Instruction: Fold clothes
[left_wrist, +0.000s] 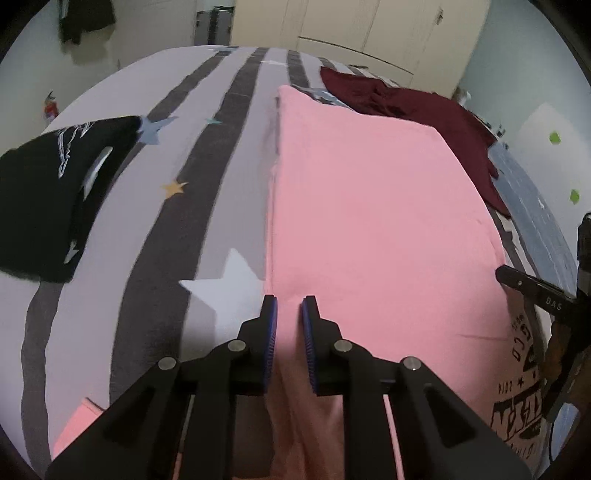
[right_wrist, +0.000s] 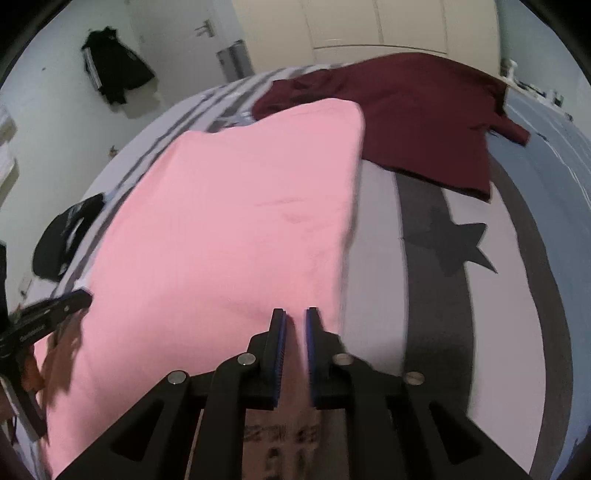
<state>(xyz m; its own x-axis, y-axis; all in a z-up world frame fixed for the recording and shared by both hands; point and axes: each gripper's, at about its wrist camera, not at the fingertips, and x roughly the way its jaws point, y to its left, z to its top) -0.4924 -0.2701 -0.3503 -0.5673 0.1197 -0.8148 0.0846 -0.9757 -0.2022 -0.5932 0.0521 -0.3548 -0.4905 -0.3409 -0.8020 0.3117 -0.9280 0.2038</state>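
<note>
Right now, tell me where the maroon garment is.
The maroon garment lies spread at the far side of the striped bed, behind the pink shirt; in the left wrist view it sits upper right.

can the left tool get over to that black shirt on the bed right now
Probably not yet. The left tool looks shut on the pink shirt, so it would have to let go first. Otherwise only bare striped bedding lies between it and the black shirt.
</note>
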